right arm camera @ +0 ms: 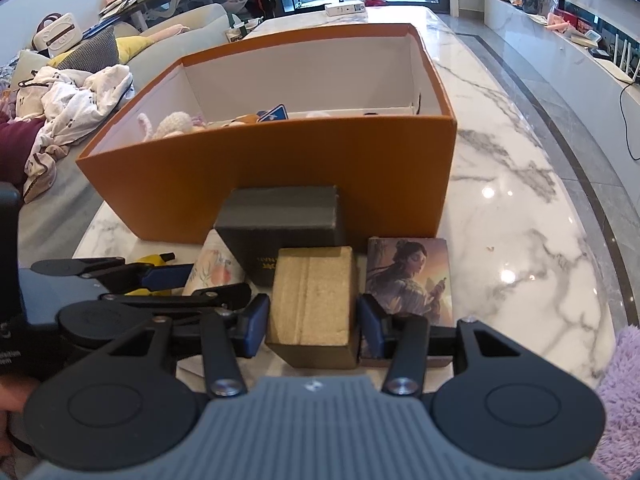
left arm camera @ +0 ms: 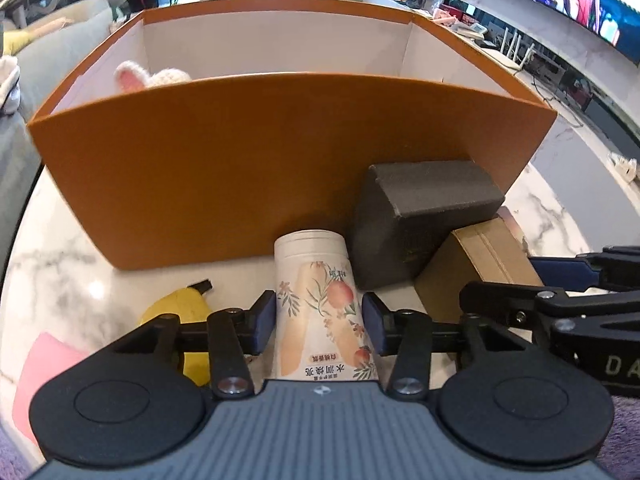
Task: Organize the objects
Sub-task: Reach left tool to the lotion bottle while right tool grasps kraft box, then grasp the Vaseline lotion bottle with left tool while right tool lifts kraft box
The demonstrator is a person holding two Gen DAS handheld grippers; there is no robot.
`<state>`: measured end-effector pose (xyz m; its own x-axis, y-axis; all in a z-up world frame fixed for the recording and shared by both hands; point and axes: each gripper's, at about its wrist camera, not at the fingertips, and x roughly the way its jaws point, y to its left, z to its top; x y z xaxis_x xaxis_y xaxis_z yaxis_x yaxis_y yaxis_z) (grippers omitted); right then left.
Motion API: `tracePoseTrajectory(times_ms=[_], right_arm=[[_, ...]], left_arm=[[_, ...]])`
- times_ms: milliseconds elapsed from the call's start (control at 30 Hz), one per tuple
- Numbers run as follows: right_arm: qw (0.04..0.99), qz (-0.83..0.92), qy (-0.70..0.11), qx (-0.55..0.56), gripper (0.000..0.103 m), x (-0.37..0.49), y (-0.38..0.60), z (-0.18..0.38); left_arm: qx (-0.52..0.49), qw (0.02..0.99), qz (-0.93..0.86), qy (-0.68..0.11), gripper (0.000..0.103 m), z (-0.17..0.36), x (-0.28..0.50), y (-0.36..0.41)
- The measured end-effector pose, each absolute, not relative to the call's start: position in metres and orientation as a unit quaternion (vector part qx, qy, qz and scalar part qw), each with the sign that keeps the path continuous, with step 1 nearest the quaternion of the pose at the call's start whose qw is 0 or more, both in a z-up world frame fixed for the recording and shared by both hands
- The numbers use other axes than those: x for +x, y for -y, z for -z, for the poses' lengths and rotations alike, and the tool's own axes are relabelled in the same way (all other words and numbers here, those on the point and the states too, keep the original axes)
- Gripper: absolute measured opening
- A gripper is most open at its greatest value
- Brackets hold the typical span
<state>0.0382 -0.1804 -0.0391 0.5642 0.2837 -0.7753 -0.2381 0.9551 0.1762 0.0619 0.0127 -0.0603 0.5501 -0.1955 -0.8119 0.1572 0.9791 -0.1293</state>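
A big orange box stands on the marble table, holding a plush rabbit and other small items. My left gripper is shut on a white floral tube, which also shows in the right wrist view. My right gripper is shut on a tan cardboard box, which also shows in the left wrist view. A dark grey box sits just beyond both, against the orange box.
A yellow banana toy and a pink object lie left of the tube. A picture card box lies right of the tan box. A sofa with clothes is at left; a TV cabinet at right.
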Motion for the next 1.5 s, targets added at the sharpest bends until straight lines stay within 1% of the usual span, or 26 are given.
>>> tracePoseTrajectory(times_ms=[300,333,367,400,433,667,833,1000,1167,1333,1500], right_arm=[[0.886,-0.158,-0.433,0.034,0.050,0.033,0.178,0.028],[0.887,-0.161,-0.431,0.035,0.050,0.032,0.178,0.025],[0.888,-0.163,-0.429,0.036,0.050,0.031,0.178,0.022],[0.889,-0.166,-0.425,0.037,0.050,0.031,0.178,0.019],[0.890,-0.168,-0.422,0.039,0.050,0.030,0.179,0.015],[0.891,-0.182,-0.413,0.050,0.050,0.027,0.179,0.004],[0.895,-0.187,-0.401,0.063,0.050,0.028,0.184,-0.006],[0.905,-0.192,-0.372,0.073,0.049,0.023,0.191,-0.029],[0.923,-0.193,-0.322,0.081,0.049,0.023,0.202,-0.060],[0.938,-0.181,-0.282,0.088,0.049,0.043,0.209,-0.084],[0.938,-0.153,-0.294,0.099,0.049,0.078,0.220,-0.083]], left_arm=[[-0.072,0.883,0.116,-0.449,0.050,0.042,0.045,-0.028],[-0.078,0.883,0.117,-0.447,0.045,0.039,0.047,-0.029],[-0.081,0.885,0.118,-0.444,0.033,0.037,0.046,-0.030],[-0.083,0.885,0.121,-0.442,0.029,0.034,0.045,-0.032],[-0.087,0.885,0.124,-0.440,0.027,0.031,0.044,-0.034],[-0.081,0.888,0.122,-0.437,0.027,0.022,0.045,-0.031],[-0.083,0.899,0.136,-0.408,0.027,0.002,0.036,-0.031],[-0.107,0.906,0.149,-0.381,0.027,-0.024,0.036,-0.037],[-0.131,0.911,0.173,-0.352,0.027,-0.051,0.047,-0.042],[-0.134,0.918,0.182,-0.325,0.027,-0.071,0.066,-0.037],[-0.121,0.922,0.179,-0.321,0.027,-0.076,0.086,-0.027]])
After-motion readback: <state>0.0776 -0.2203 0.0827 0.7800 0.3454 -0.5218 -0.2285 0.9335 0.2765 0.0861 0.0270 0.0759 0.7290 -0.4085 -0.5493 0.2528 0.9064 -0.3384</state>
